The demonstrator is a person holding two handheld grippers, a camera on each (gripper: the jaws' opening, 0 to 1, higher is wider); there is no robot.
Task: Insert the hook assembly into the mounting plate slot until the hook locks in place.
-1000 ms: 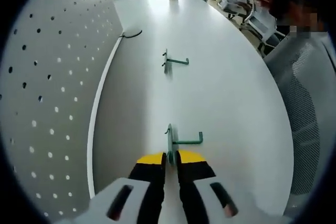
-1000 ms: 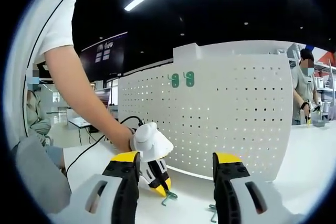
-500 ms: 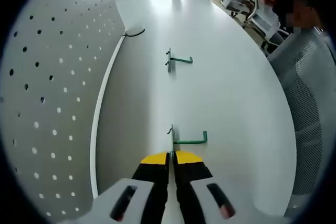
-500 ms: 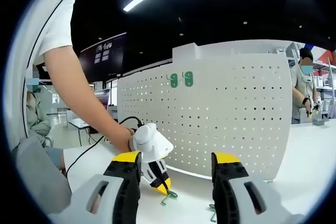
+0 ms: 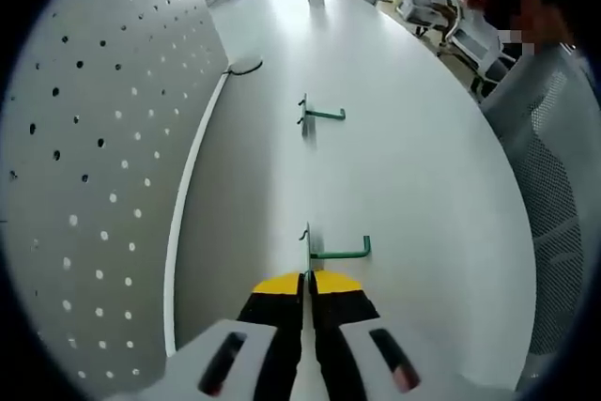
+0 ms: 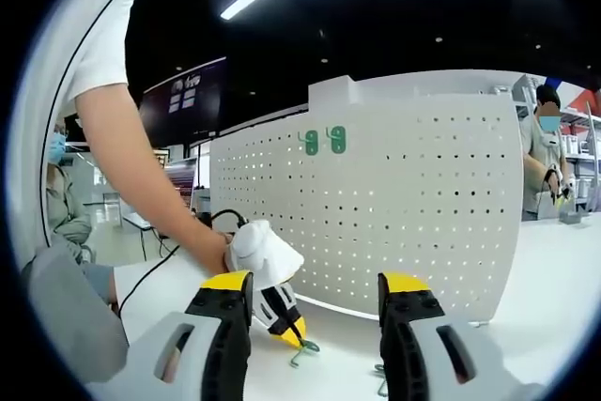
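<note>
I am at the pick-up step: my left gripper [image 5: 308, 281] is pinched shut on the near hook's [image 5: 329, 253] back plate, low on the table [image 5: 413, 185], beside the pegboard [image 5: 84, 166]. Its arm runs crosswise, pointing away from the board. My right gripper [image 6: 315, 302] hangs wide open, empty. Next I judge: lift, turn the plate toward the board's holes. A second hook [image 5: 319, 115] lies farther off.

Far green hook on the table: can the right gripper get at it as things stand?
Probably yes. The right gripper is open, and the far hook lies alone on bare table.
</note>
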